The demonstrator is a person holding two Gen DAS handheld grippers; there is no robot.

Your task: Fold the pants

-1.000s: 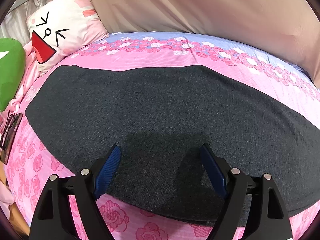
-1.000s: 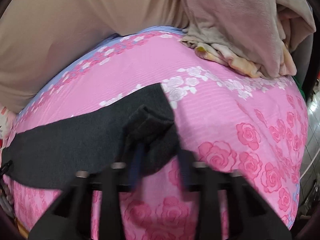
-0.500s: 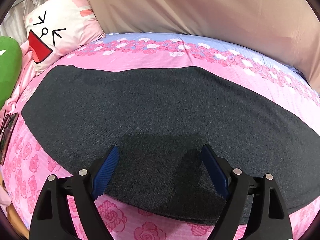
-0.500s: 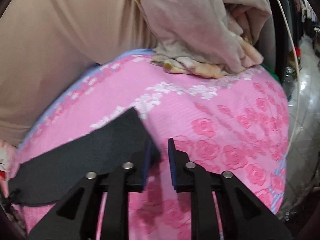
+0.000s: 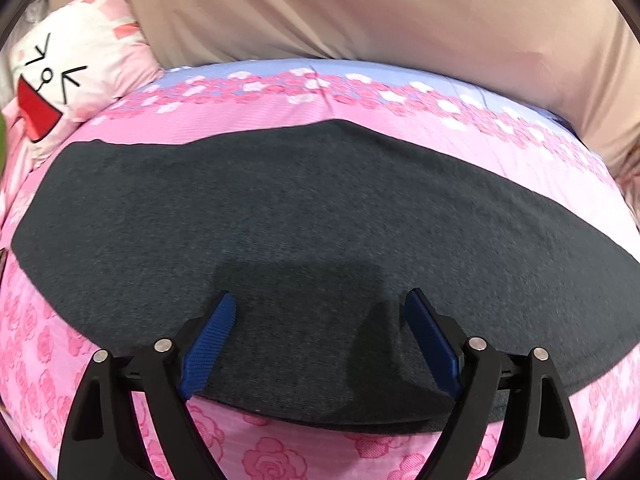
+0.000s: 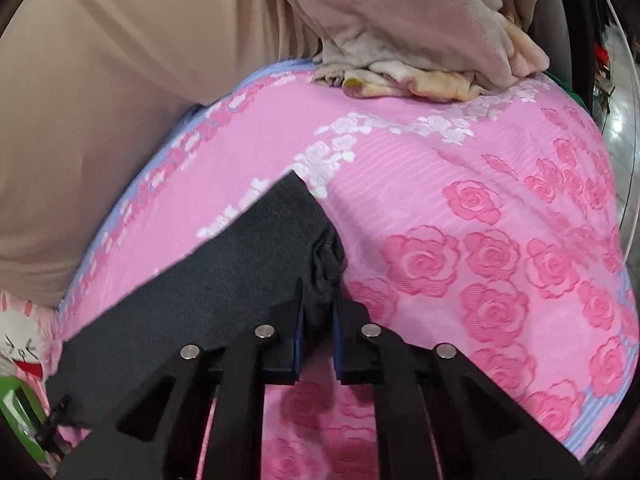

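Dark grey pants lie flat across the pink rose bedsheet. My left gripper hovers over their near edge, its jaws wide and still opening, with nothing pinched between the blue pads. In the right wrist view the narrow end of the pants reaches a corner on the sheet. My right gripper is at that end, its jaws closing, and a bunched fold of the dark fabric is squeezed between the pads.
A white cartoon-face pillow sits at the far left, with beige fabric along the back. Rumpled blankets are piled at the far right corner. A green object lies low left. The bed drops off at the right.
The right gripper let go of the cuff, opened beside the corner, then closed on a bunch of fabric at the pants' end. The left gripper spread slightly wider and tilted a little.
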